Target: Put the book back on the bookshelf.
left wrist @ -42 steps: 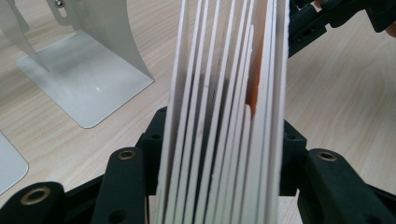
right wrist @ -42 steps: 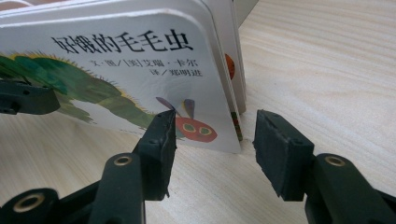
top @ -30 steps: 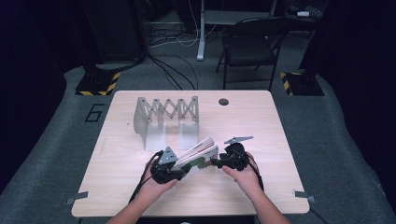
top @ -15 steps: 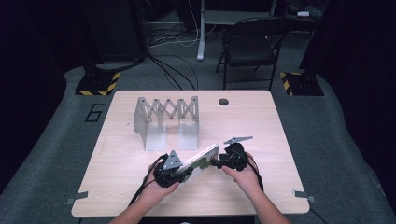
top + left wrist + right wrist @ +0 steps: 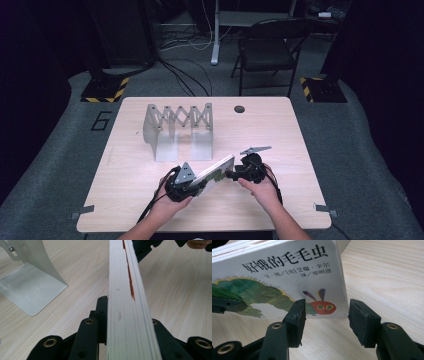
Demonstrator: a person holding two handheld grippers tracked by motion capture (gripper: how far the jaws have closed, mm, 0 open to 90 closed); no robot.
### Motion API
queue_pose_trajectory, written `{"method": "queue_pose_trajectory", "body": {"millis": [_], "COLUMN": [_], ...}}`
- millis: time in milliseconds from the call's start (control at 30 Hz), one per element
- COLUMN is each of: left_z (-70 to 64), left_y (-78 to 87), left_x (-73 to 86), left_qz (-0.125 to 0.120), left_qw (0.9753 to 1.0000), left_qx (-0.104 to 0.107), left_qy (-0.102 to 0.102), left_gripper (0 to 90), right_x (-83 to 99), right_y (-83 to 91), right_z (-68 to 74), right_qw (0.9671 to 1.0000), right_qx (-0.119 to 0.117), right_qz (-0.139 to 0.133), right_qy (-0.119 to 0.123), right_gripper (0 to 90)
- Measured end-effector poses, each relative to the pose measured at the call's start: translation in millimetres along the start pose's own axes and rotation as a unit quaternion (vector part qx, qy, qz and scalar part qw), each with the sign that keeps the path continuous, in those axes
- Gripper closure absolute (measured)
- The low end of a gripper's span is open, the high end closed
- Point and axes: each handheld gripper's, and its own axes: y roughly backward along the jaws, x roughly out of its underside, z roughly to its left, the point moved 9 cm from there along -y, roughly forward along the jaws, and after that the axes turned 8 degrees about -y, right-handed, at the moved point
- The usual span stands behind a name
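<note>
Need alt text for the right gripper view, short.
A white board book with a green caterpillar and Chinese title on its cover is tilted above the pale wooden table, straight ahead of the right tongs, whose black jaws stand open around its near lower corner. Another black jaw grips the cover at the left edge.

Both grippers are all black plastic, left gripper [image 5: 192,186] and right gripper [image 5: 235,174] alike. Each has a grey three-cornered plate [image 5: 184,173] on top and a black cable [image 5: 150,212] trailing off. Up close the jaws have brass-looking rivets [image 5: 89,321] and thick dark rubbery pads [image 5: 359,320]. The person's forearms are bare, no sleeves.
</note>
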Motion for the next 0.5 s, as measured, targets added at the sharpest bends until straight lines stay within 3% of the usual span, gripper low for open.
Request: {"method": "queue_pose_trajectory", "body": {"millis": [300,500], "left_z": [2.5,3.5], "left_y": [2.6,5.5], "left_x": [-0.2,-0.7], "left_qz": [-0.002,-0.006], "left_qw": [1.0000,0.9999], "left_qx": [-0.008,-0.009], "left_qy": [-0.002,0.007], "left_gripper": [75.6,75.6], "right_x": [-1.1,-1.3], "right_y": [2.0,4.4], "right_z": [-0.6,-0.9], "right_qw": [1.0000,0.9999], "right_qx": [0.000,-0.002], "right_qz": [-0.005,-0.007], "right_qy": [-0.006,-0.011], "right_gripper": [47.6,47.6]}}
